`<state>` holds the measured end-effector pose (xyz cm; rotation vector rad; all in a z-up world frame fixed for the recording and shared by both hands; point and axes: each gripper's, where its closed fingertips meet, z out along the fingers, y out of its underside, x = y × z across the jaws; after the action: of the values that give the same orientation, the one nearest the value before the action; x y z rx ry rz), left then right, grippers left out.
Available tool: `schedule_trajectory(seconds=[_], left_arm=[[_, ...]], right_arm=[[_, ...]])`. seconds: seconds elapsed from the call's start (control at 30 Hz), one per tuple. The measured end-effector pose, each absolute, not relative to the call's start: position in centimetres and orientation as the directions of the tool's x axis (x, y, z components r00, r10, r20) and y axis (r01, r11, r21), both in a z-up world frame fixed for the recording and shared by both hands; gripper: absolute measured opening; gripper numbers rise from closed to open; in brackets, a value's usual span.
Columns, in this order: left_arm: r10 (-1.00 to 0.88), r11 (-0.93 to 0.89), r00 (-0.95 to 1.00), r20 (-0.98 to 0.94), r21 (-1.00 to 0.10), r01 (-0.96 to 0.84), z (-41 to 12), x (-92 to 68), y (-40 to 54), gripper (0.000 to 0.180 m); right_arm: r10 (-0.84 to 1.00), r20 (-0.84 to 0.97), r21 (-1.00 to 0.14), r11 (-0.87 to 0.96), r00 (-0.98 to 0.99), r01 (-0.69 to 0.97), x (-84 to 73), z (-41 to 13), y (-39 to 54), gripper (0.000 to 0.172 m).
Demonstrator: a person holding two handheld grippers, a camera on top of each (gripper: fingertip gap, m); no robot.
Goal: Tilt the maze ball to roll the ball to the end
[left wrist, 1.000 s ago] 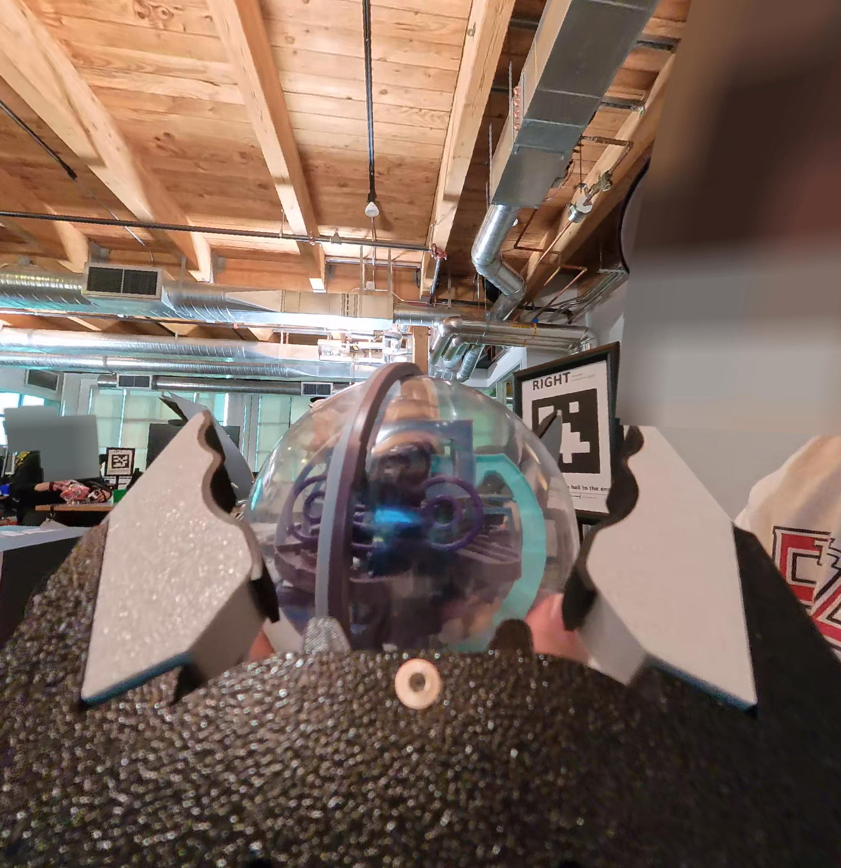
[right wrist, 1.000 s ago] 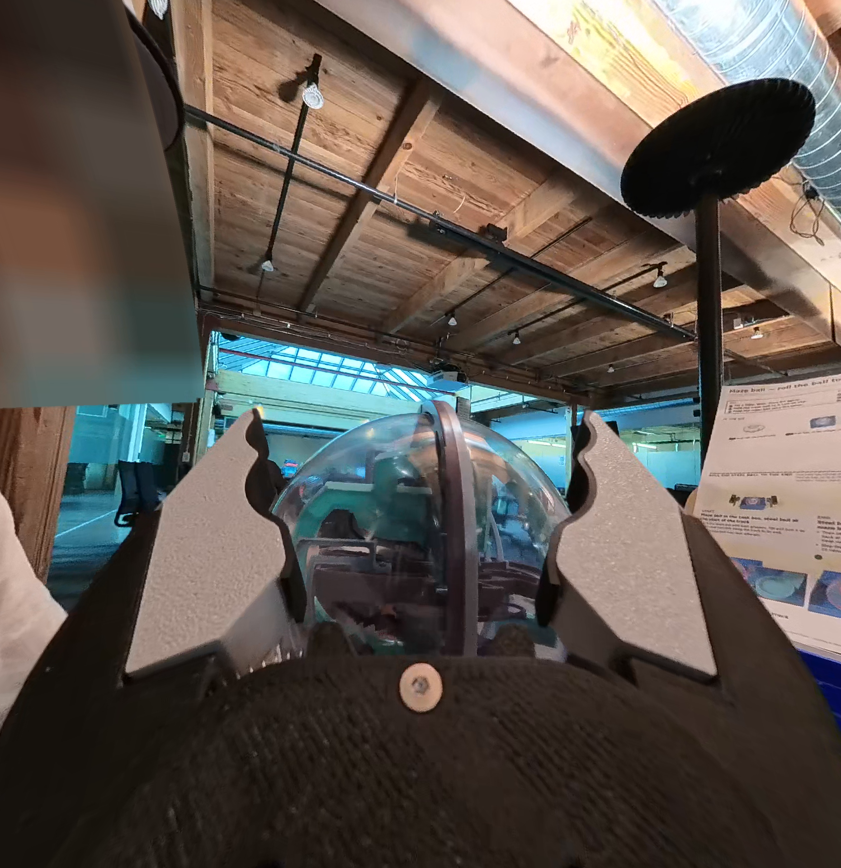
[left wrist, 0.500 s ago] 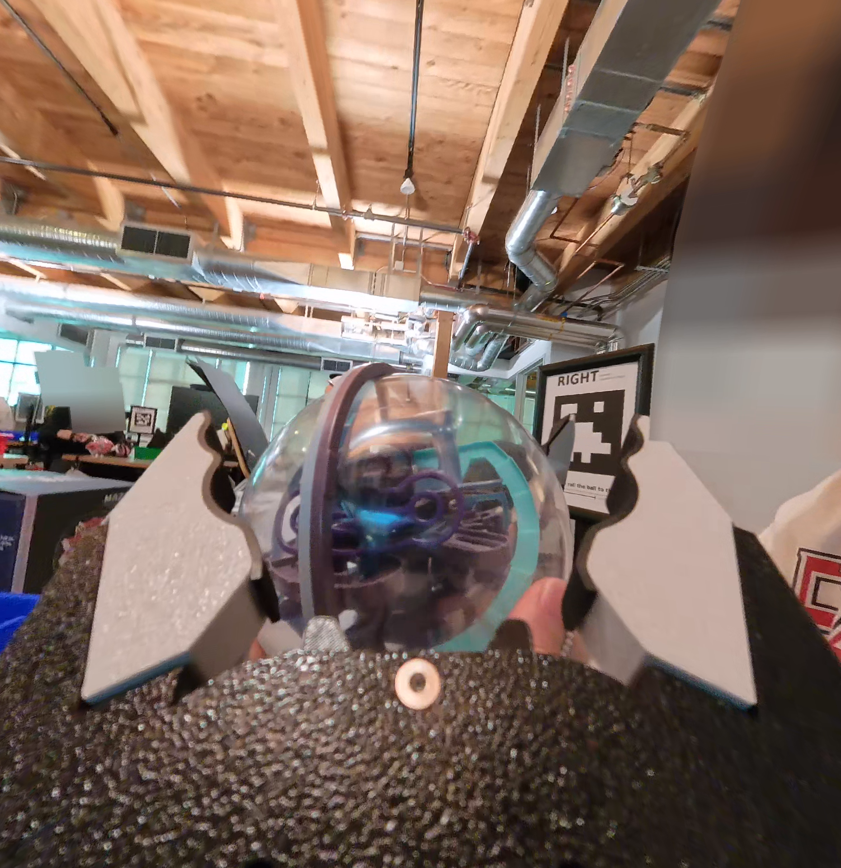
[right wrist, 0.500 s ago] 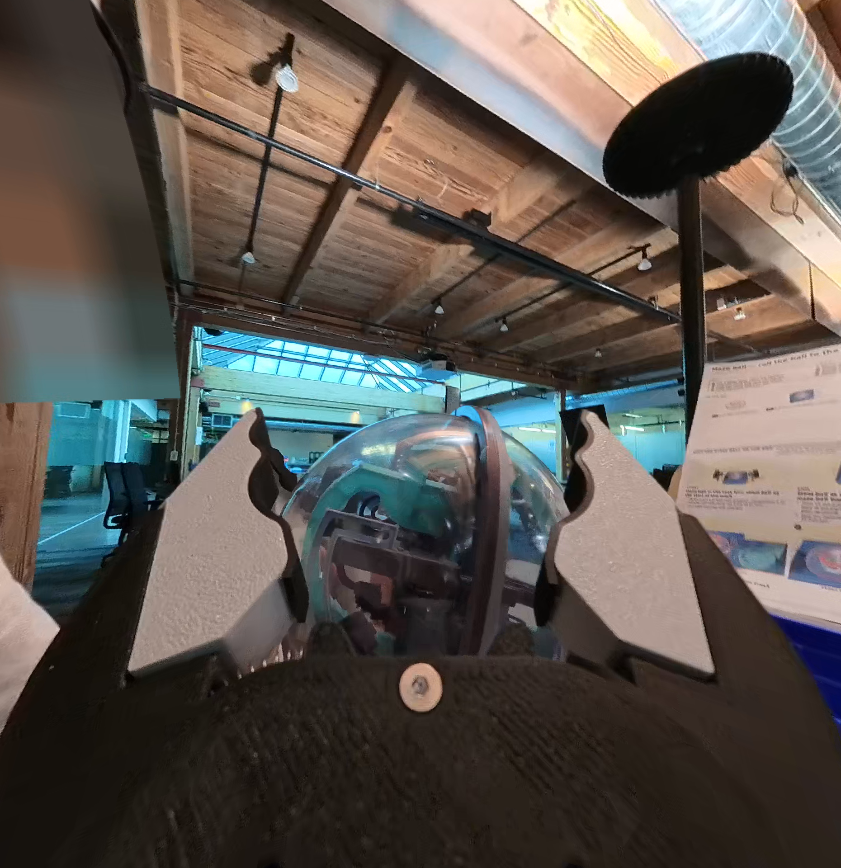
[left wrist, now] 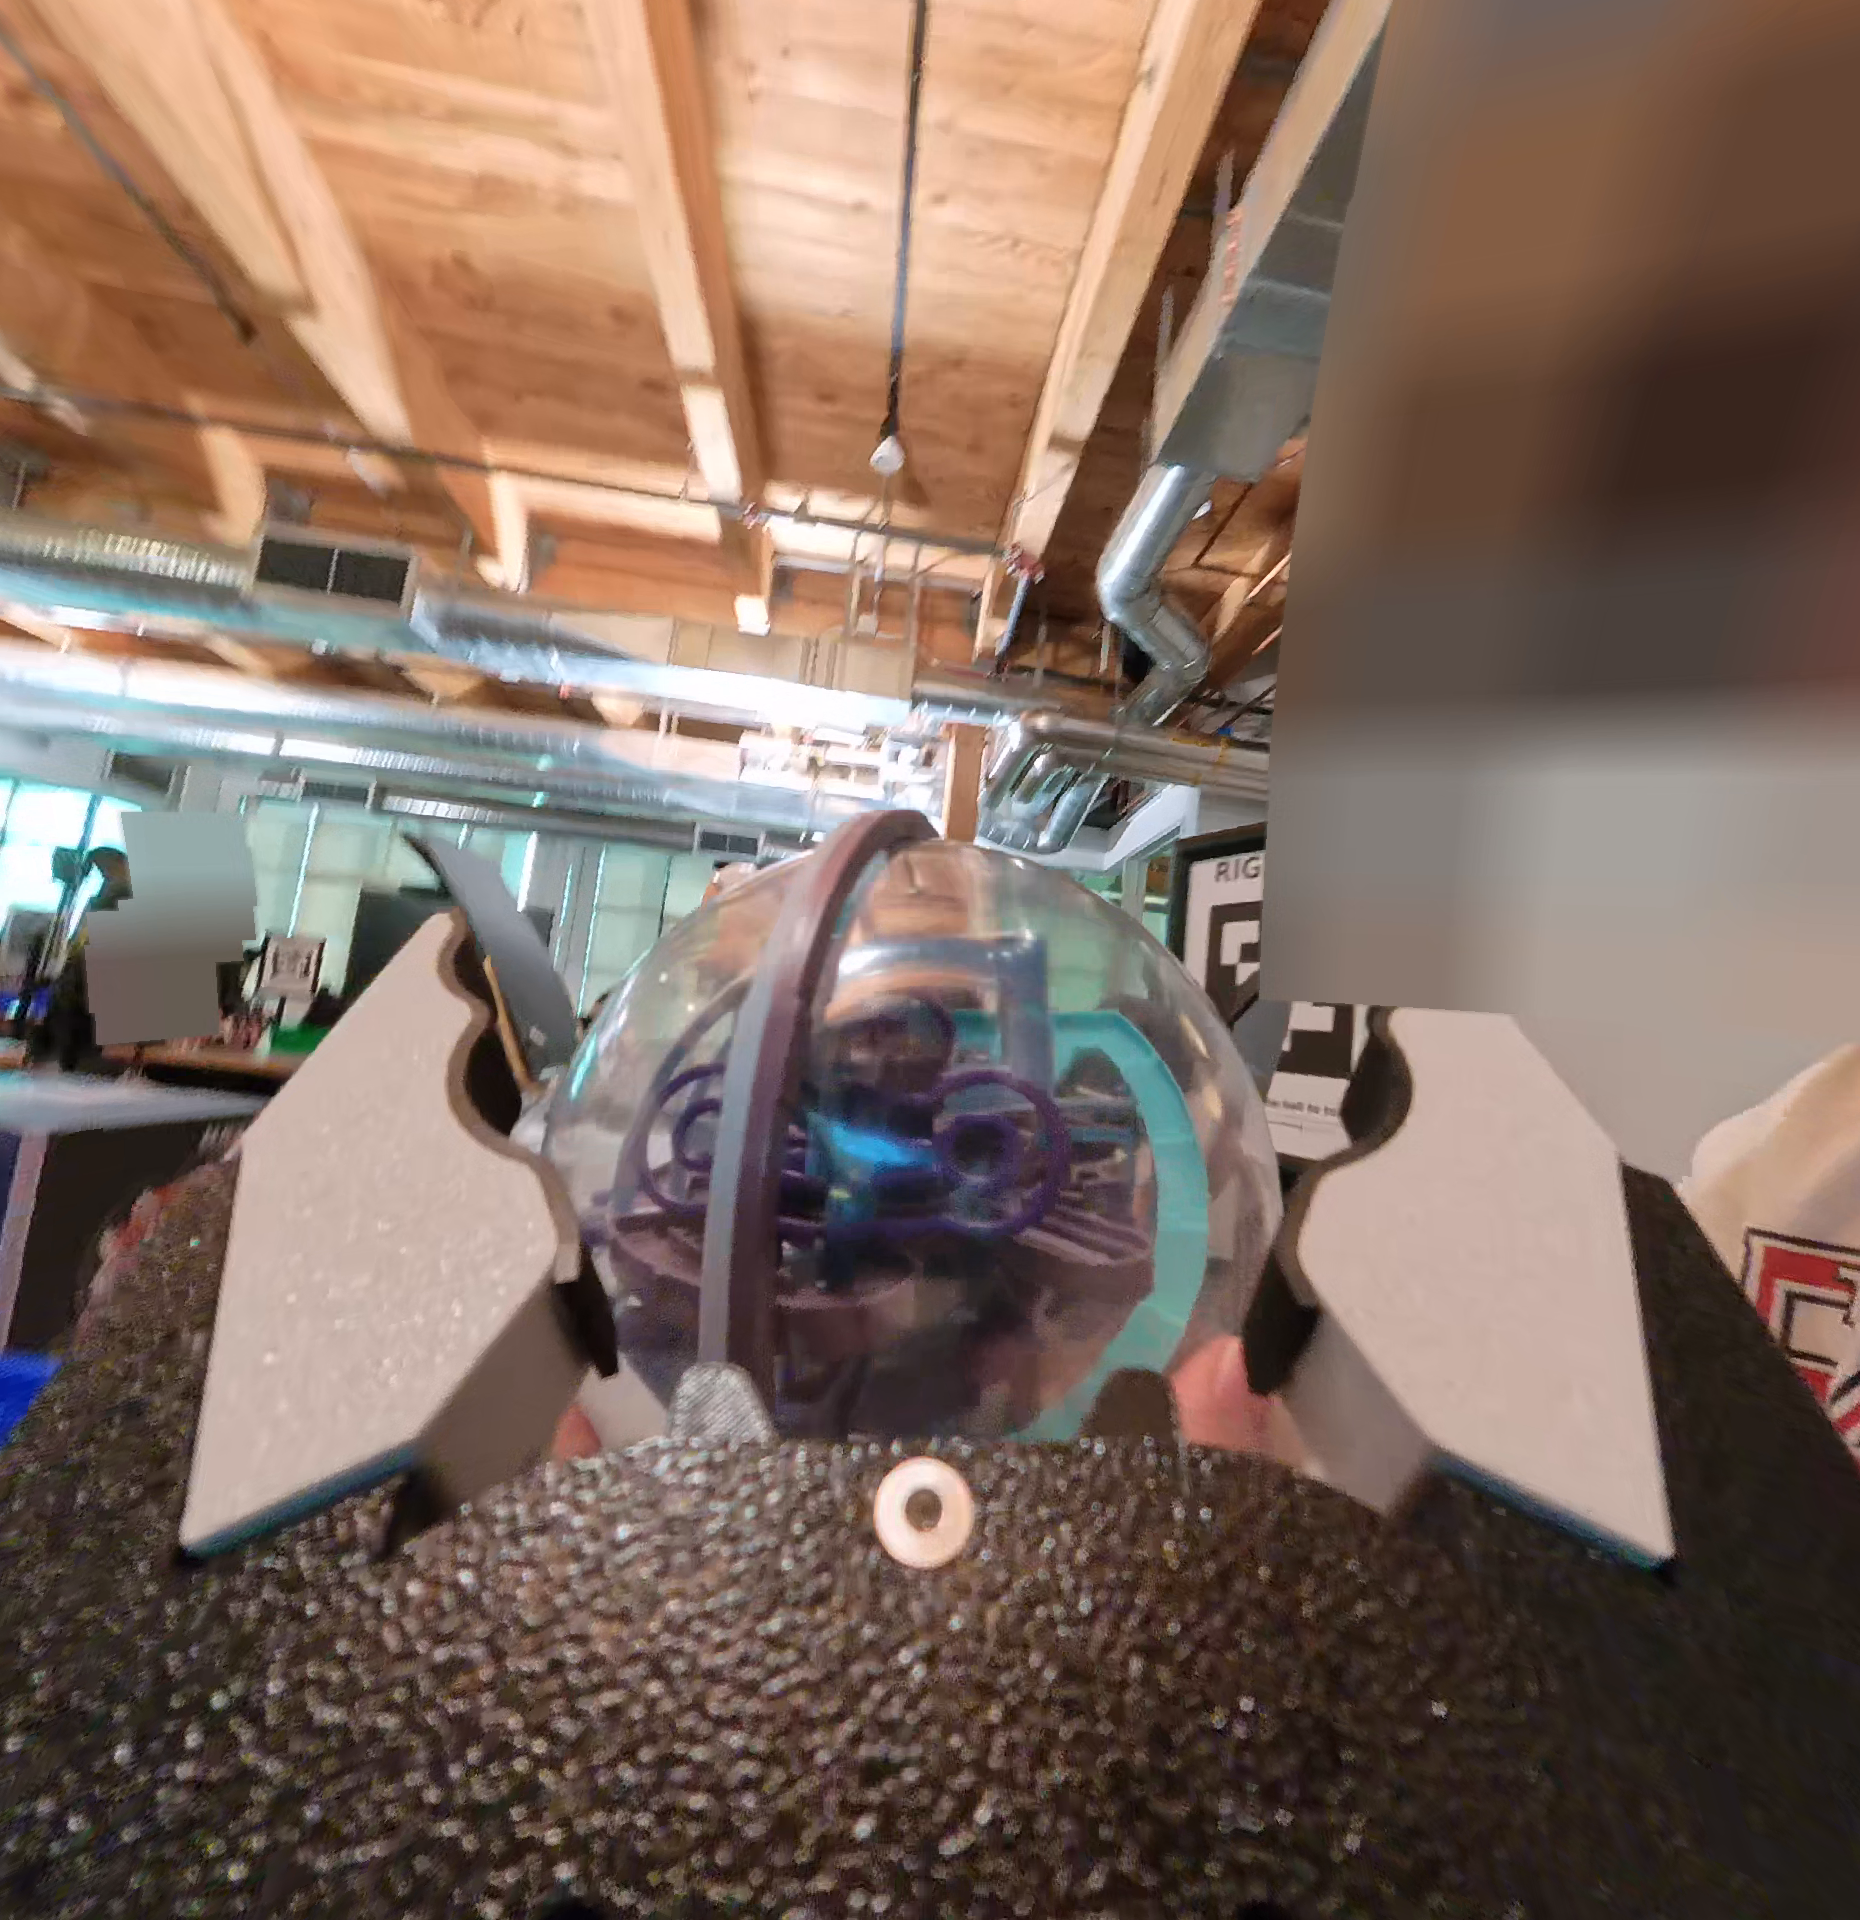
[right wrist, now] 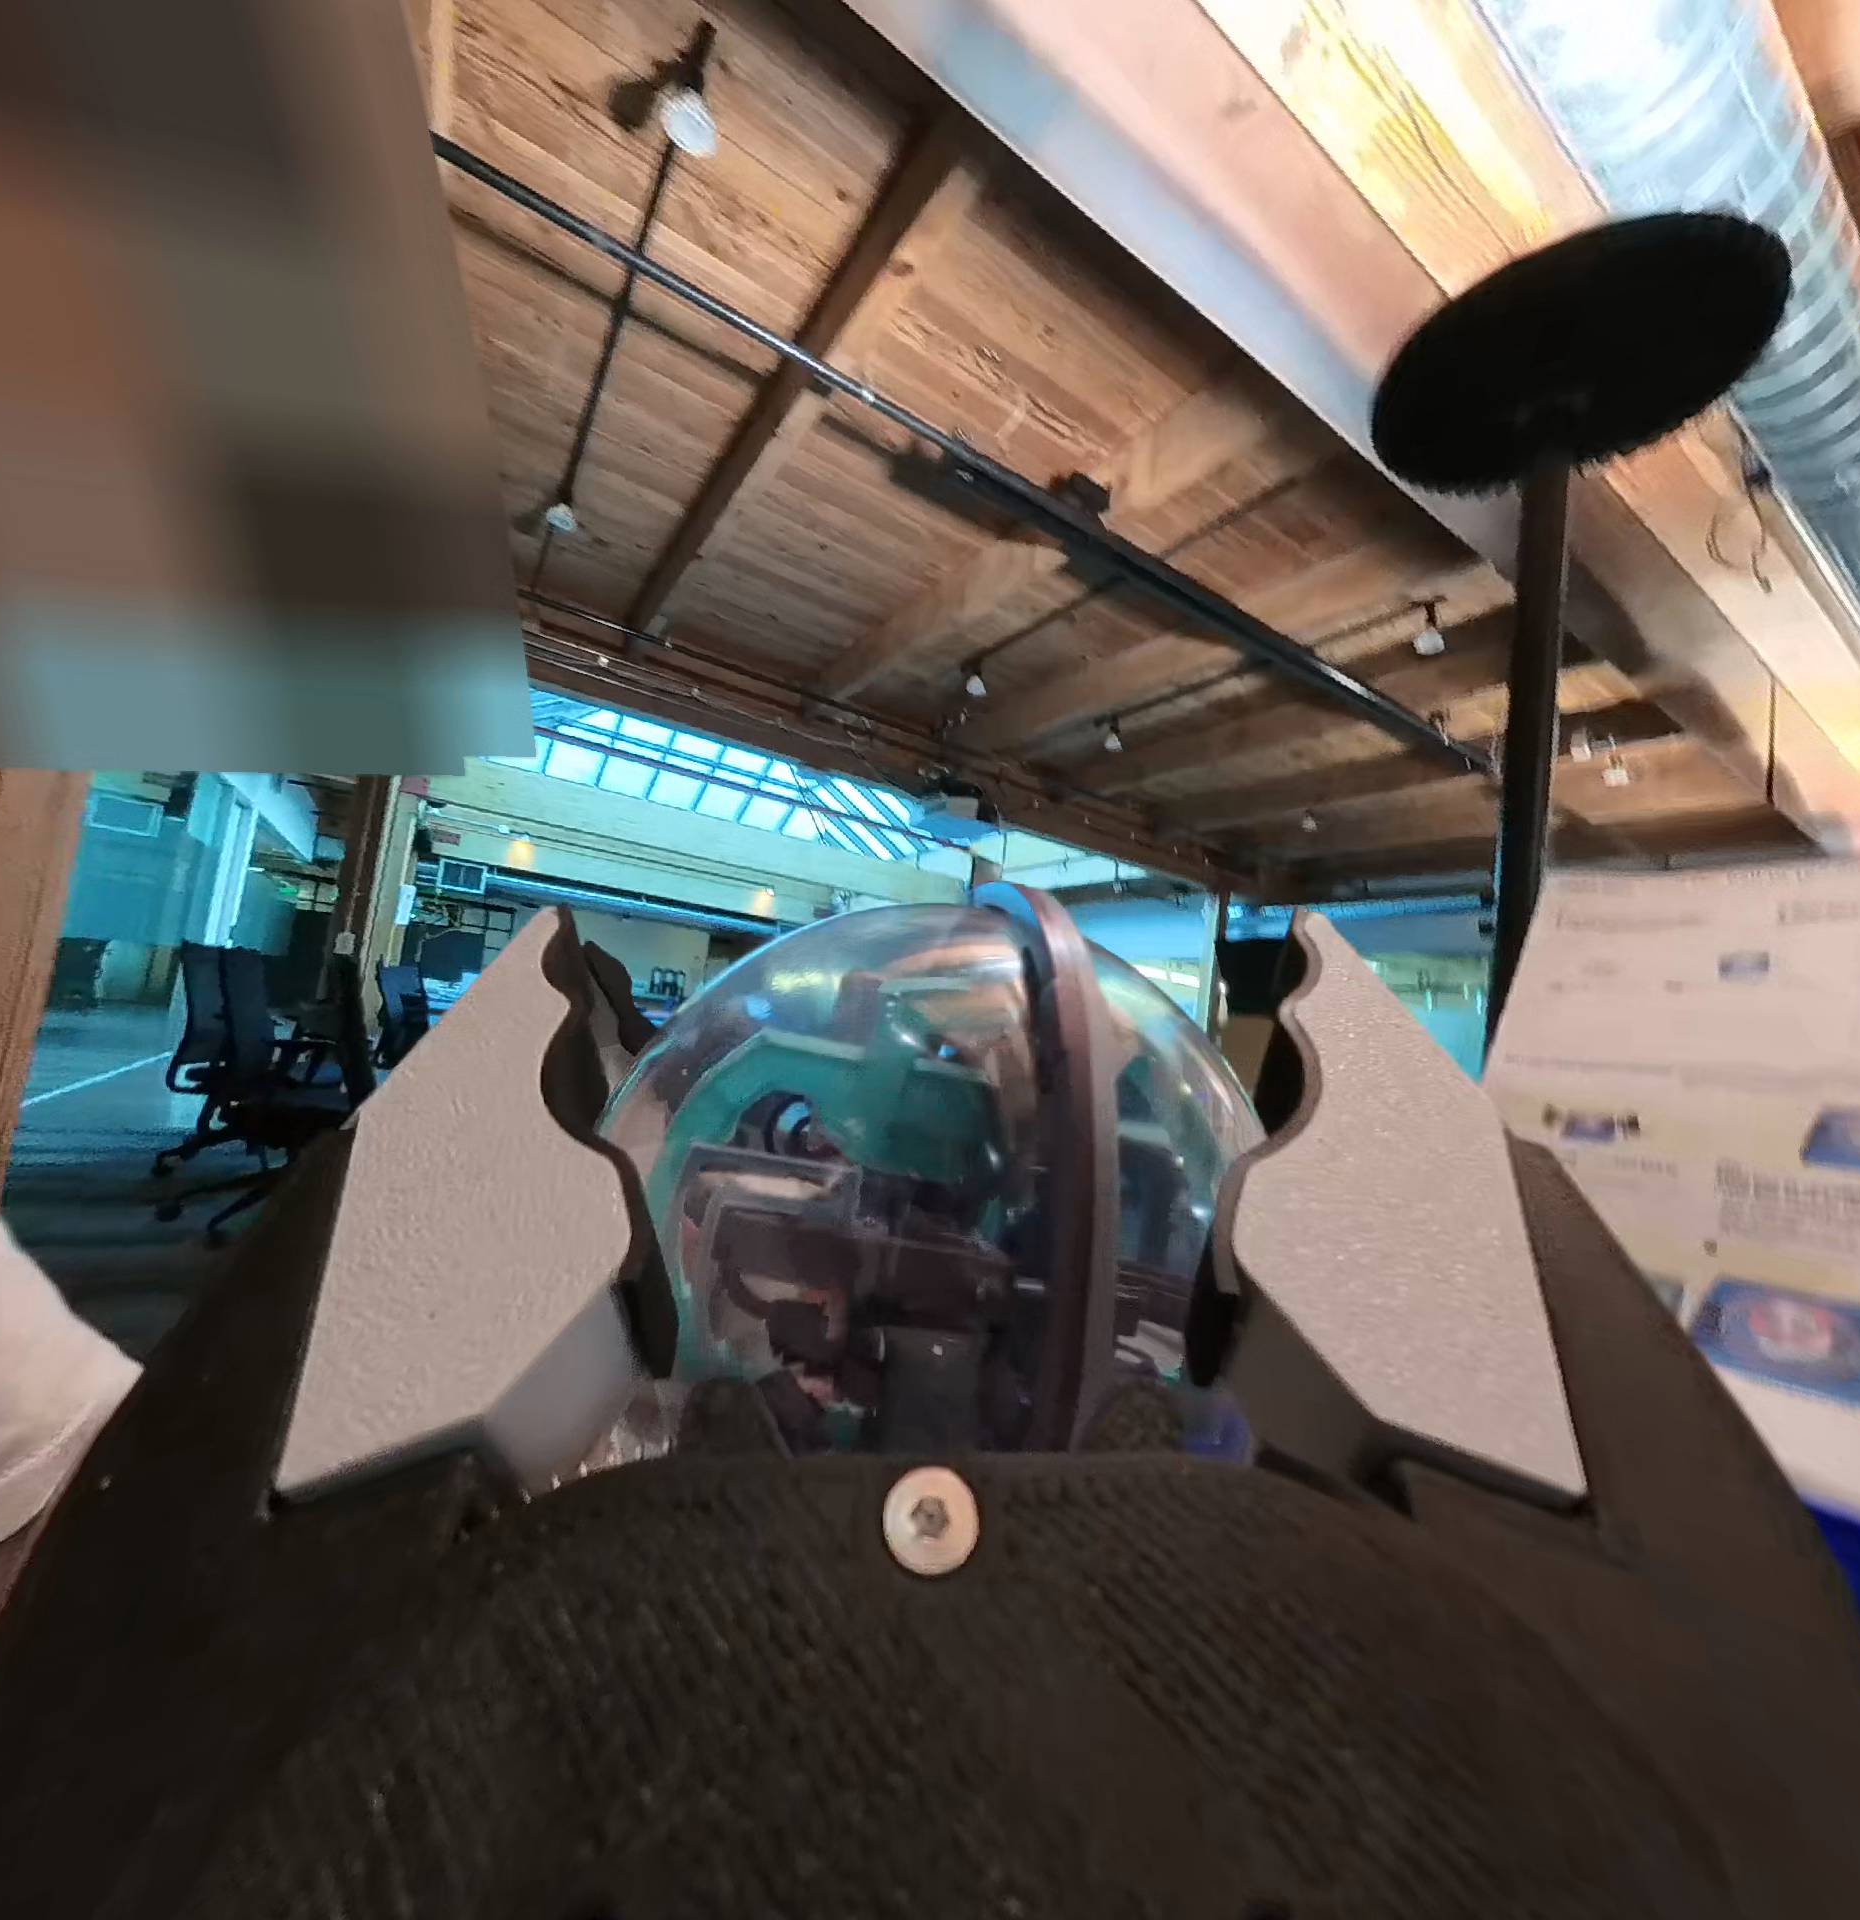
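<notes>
Open ceiling is spreading above my tools; left gripper and right gripper are both clamping the maze ball at its sides.

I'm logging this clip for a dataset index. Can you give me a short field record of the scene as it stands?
Setting: indoor workspace, wooden beam ceiling, metal ducts
Main object: clear maze ball with purple and teal tracks inside
Left hand-held gripper: shut on the maze ball
Right hand-held gripper: shut on the maze ball
Inner small ball: cannot tell where
Nearby: instruction sheet, black round lamp
</notes>
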<state>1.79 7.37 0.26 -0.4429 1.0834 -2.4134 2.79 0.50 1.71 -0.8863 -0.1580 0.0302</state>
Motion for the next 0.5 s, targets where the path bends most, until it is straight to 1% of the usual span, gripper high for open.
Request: schedule_trajectory(seconds=[0.03,0.13,0.3,0.4,0.5], left_arm=[[-0.52,-0.589,-0.852,0.062,-0.748,0.305,0.6,1.1,7.2,0.156],[-0.5,-0.57,-0.866,-0.024,-0.743,0.35,0.8,-0.1,6.1,0.157],[-0.496,-0.502,-0.868,-0.016,-0.811,0.301,-0.4,0.6,4.6,0.157],[-0.489,-0.528,-0.872,0.003,-0.797,0.293,-0.1,0.6,4.9,0.157],[-0.48,-0.568,-0.877,0.007,-0.764,0.305,0.6,0.1,5.4,0.157]], right_arm=[[0.095,0.166,-0.757,0.651,0.981,0.065,2.1,2.1,0.0,0.127],[0.094,0.256,-0.727,0.675,0.962,0.127,0.4,2.8,-0.9,0.126],[0.069,0.317,-0.743,0.638,0.946,0.203,-0.1,2.6,-0.7,0.126],[0.077,0.313,-0.731,0.656,0.947,0.189,0.0,2.7,-1.1,0.12],[0.114,0.276,-0.696,0.708,0.954,0.116,0.1,3.3,-2.1,0.111]])
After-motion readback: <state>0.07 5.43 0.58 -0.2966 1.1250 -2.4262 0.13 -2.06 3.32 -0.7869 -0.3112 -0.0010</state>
